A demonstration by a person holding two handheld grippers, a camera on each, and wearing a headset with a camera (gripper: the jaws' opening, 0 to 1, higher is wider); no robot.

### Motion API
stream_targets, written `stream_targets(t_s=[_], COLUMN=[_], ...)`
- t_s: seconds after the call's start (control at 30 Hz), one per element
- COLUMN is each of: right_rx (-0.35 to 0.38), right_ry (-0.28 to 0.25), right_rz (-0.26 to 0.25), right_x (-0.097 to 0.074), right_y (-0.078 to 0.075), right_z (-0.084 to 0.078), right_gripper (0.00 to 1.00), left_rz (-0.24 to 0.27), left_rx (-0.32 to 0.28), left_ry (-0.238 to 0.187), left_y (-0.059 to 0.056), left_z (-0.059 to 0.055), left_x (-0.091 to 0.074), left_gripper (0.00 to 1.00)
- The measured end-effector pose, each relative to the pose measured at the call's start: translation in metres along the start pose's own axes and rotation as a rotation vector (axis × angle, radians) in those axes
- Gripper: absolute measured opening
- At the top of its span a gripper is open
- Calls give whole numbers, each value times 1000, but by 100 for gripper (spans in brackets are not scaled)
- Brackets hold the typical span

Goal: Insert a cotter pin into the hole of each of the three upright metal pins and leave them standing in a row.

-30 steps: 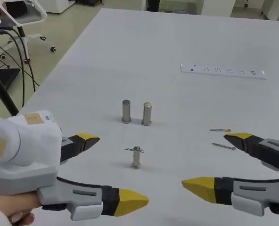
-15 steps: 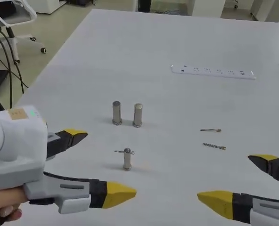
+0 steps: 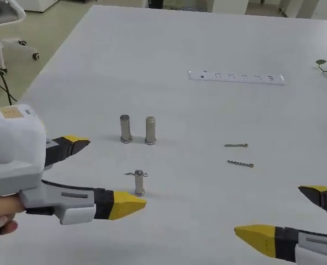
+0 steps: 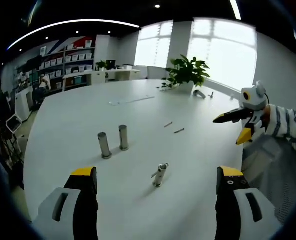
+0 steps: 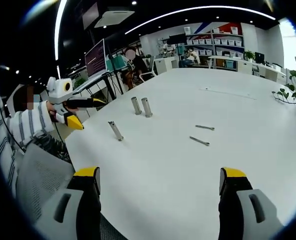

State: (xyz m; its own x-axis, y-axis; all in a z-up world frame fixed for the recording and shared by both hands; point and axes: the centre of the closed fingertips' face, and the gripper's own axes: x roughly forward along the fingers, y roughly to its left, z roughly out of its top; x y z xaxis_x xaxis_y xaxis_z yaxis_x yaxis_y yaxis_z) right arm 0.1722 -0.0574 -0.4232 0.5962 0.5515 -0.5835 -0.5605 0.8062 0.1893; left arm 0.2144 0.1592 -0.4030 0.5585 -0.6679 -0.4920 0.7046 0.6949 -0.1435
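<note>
Left gripper (image 3: pixel 105 172) hangs over the white table (image 3: pixel 180 49), jaws spread wide, gripping nothing. Close by its tips the front metal pin (image 3: pixel 139 186) stands with a fitted cotter pin (image 3: pixel 137 174) through its top; behind it the left bare pin (image 3: pixel 125 128) and right bare pin (image 3: pixel 150 130) stand side by side. Farther right lie two loose cotter pins (image 3: pixel 236 145), then the right gripper (image 3: pixel 278 212), released and empty

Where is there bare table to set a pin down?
The widest free patch of table lies between the upright pin pair and the loose cotter pins; more behind, toward the power strip. Tight around the pinned pin, beside the left tongs.
</note>
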Motion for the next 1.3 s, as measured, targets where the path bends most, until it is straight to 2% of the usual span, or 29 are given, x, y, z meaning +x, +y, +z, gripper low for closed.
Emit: stream_targets(t_s=[0.23, 0.3, 0.53, 0.7, 0.8, 1.0, 1.1, 1.23, 1.3], right_rx=[6, 8, 9, 9, 7, 2, 2, 1, 2], right_ry=[2, 2, 6, 10, 14, 24, 31, 36, 39], right_rz=[-9, -11, -18, -20, -16, -3, -1, -3, -4], right_x=[-3, -4, -6, -5, -4, -1, -1, -1, -2], right_y=[-2, -2, -5, -5, -5, 1, 2, 2, 2], right_z=[-1, -1, -3, -4, -5, -6, -7, -9, -10], right_gripper=[98, 98, 97, 97, 97, 97, 96, 96, 96], left_rz=[21, 31, 65, 78, 84, 85, 72, 79, 85], left_rx=[8, 4, 42, 58, 122, 131, 162, 166, 145], left_ry=[-12, -18, 1, 19, 87, 105, 151, 156, 146], left_y=[19, 28, 52, 62, 69, 77, 81, 87, 93], left_z=[13, 18, 28, 29, 22, 22, 15, 14, 15], left_x=[6, 10, 19, 29, 36, 49, 56, 61, 65], left_gripper=[99, 99, 94, 92, 92, 88, 85, 77, 73])
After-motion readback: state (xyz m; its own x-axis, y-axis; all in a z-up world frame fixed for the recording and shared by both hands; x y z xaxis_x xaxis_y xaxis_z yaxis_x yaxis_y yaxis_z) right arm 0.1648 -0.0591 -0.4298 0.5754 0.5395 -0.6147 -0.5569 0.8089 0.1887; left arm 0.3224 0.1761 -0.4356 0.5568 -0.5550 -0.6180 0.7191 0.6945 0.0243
